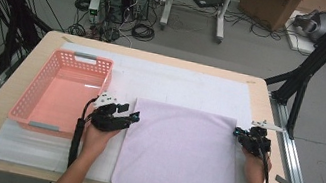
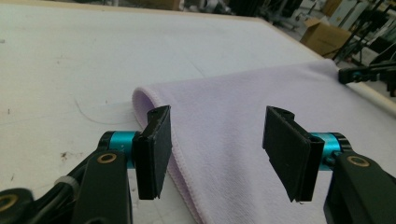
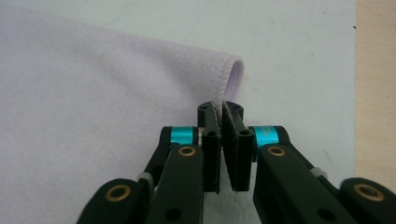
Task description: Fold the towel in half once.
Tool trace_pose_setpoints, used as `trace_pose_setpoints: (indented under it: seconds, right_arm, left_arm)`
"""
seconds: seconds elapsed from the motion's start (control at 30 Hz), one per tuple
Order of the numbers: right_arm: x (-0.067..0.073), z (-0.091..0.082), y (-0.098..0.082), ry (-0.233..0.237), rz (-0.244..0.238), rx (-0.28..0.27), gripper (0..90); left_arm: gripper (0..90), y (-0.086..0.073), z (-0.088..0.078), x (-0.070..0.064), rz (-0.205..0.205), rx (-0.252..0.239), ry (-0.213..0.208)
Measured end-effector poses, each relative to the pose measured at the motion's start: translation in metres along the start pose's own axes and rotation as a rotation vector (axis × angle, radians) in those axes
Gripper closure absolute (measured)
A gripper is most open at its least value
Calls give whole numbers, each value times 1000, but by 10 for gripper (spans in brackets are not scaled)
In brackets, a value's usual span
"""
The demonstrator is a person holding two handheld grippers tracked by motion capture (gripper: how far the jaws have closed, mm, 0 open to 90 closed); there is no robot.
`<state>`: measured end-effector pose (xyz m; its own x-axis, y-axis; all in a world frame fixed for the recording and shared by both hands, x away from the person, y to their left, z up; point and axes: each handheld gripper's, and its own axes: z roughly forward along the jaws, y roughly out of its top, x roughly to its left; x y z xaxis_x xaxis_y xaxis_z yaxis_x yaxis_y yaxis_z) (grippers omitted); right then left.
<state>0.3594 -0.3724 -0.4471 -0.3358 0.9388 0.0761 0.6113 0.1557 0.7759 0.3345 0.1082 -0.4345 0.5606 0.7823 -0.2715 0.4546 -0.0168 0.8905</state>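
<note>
A lilac towel [image 1: 180, 155] lies folded flat on the white sheet, its fold along the far side. My left gripper [image 1: 132, 115] is at the towel's left edge near the far corner. In the left gripper view its jaws [image 2: 217, 135] stand open, straddling the towel [image 2: 243, 93] edge without pressing it. My right gripper [image 1: 240, 134] is at the far right corner. In the right gripper view its jaws [image 3: 223, 109] are shut together on the towel's [image 3: 93, 84] right edge, just short of the folded corner.
A pink plastic basket [image 1: 32, 88] stands to the left of my left hand, nothing in it. The white sheet [image 1: 178, 81] covers most of the wooden table [image 1: 269, 156]. The right gripper [image 2: 364, 74] shows far off in the left gripper view.
</note>
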Motion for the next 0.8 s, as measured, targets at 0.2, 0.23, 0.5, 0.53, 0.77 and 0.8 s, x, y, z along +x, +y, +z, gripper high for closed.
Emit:
trace_pose_setpoints:
  seconds: [0.2, 0.23, 0.5, 0.53, 0.77, 0.8]
  right_arm:
    - [0, -8, 5, 88, 6, -42, 680]
    - [0, -10, 6, 101, -5, -42, 668]
    - [0, -18, 5, 134, -7, -24, 543]
    - [-2, -17, 5, 139, 6, -16, 530]
    - [-6, -5, 2, 121, -1, 50, 482]
    - [-6, -2, 3, 120, -1, 55, 482]
  left_arm:
    - [426, 8, 24, 6, 35, 52, 67]
    - [427, 9, 29, 7, 50, 70, 83]
    - [429, 11, 59, 22, -11, 167, 152]
    - [430, 11, 60, 24, -34, 174, 165]
    - [582, 12, 65, 18, 21, 216, 167]
    - [594, 12, 65, 17, 22, 215, 178]
